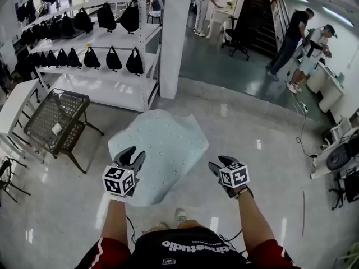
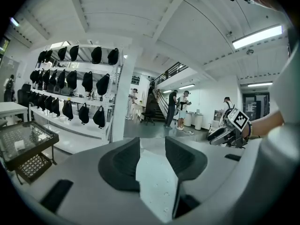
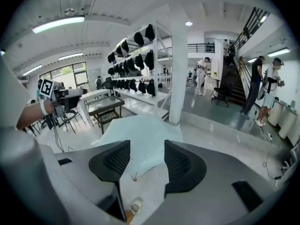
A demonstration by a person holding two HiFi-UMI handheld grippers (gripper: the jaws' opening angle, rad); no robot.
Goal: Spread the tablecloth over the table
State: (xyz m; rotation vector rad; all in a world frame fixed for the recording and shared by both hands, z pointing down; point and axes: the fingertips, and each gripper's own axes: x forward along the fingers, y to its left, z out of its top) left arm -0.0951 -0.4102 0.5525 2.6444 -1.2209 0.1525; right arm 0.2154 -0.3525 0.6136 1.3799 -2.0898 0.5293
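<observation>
Over a glossy floor [image 1: 263, 167], short of a white column [image 1: 175, 38], the cloth [image 1: 162, 144] billows in the air and rests on nothing. Its long axis runs from the person toward that column. Its near left corner passes between the narrow jaws of the left gripper [image 1: 134, 153], which seem to pinch it. The right gripper [image 1: 220, 162] gapes wide and empty just beside the loose near right edge. No tabletop shows beneath.
</observation>
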